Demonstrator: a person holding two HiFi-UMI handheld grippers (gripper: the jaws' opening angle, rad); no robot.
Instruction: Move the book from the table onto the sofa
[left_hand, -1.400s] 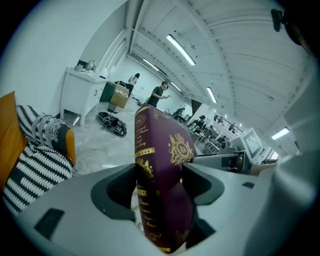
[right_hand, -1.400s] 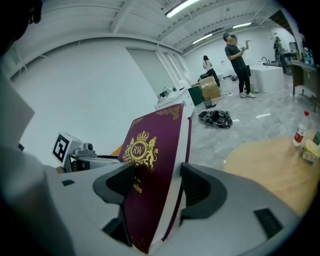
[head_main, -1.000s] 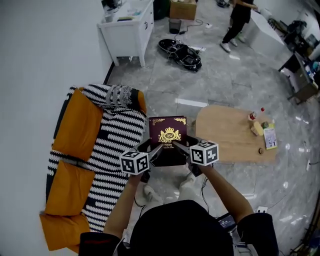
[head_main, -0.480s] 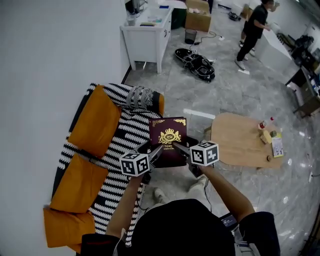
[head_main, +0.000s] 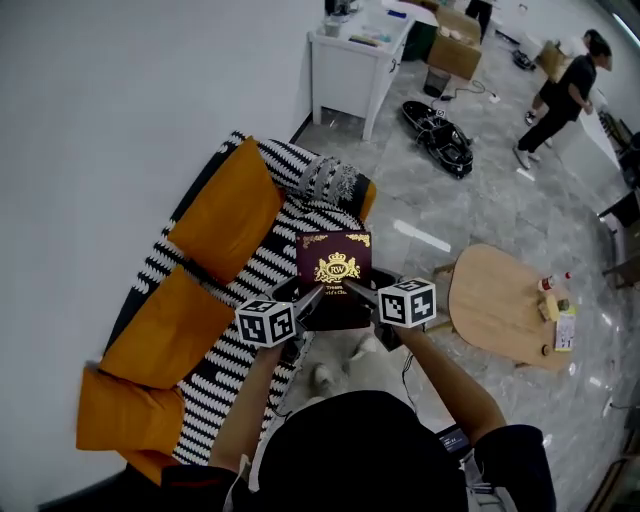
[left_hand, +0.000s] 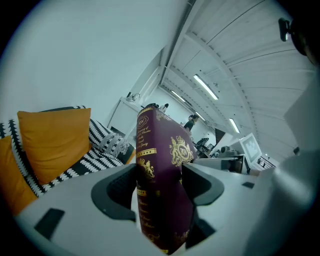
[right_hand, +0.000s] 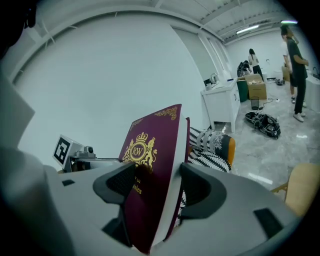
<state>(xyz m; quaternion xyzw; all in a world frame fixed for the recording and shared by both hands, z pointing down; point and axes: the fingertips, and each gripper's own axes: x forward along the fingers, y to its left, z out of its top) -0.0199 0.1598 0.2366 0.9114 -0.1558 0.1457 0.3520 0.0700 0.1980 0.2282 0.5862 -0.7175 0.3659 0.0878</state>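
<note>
Your left gripper (head_main: 305, 300) and right gripper (head_main: 360, 292) each clamp the book (head_main: 335, 265), clear of the table (head_main: 500, 310) off to their right. You have yet to lay it on the sofa (head_main: 230, 270) to their left.

My left gripper (left_hand: 159, 187) and right gripper (right_hand: 159, 189) are pale grey with dark pads (left_hand: 117, 189). Each bears a black-and-white marker cube (head_main: 266, 323). My short sleeves (head_main: 512, 455) are black.

RW, the only lettering I can read, on the book (right_hand: 150, 145)
I see gold "RW" under a crown on its maroon cover, just past the right gripper's (right_hand: 159, 192) jaws and again beyond the left gripper (left_hand: 159, 182); the smaller gold lines are illegible to me.
</note>
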